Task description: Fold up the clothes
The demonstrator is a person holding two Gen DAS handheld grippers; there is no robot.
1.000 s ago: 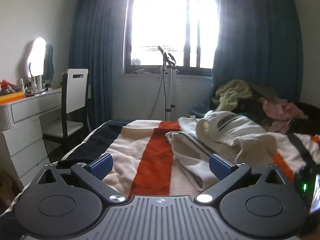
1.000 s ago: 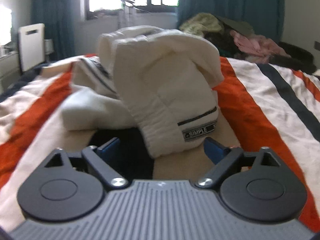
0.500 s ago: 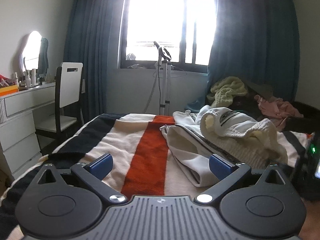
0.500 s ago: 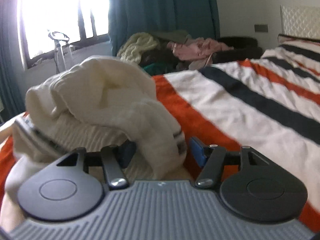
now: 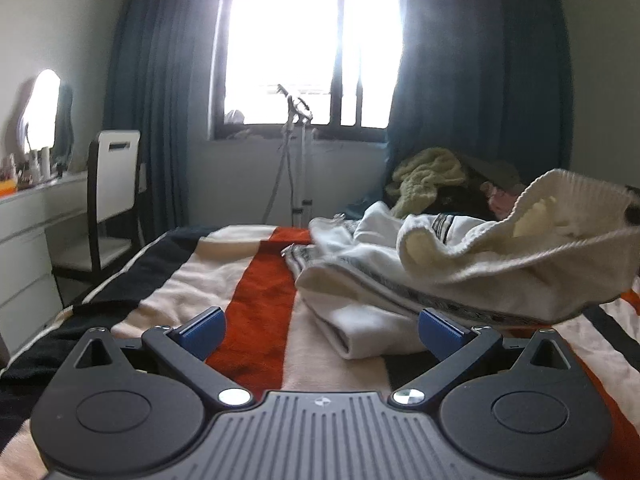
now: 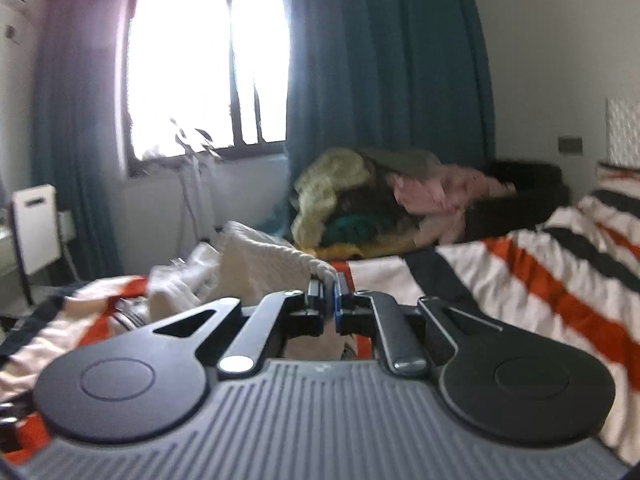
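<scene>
A cream knitted garment (image 5: 500, 248) with dark trim lies crumpled on the striped bed cover (image 5: 260, 300), one edge lifted off to the right. My left gripper (image 5: 320, 326) is open and empty, low over the cover, just left of the garment. In the right wrist view my right gripper (image 6: 329, 294) is shut on the garment's ribbed edge (image 6: 272, 264) and holds it up above the bed cover (image 6: 540, 272). The rest of the garment trails down to the left.
A heap of other clothes (image 6: 380, 200) sits at the far end of the bed below the blue curtains. A white chair (image 5: 114, 184) and a dresser (image 5: 28, 248) stand to the left. A garment steamer stand (image 5: 298, 152) is by the window.
My right gripper closed on the garment's edge and lifted it up and to the right. The left gripper stayed open and moved slightly closer to the garment.
</scene>
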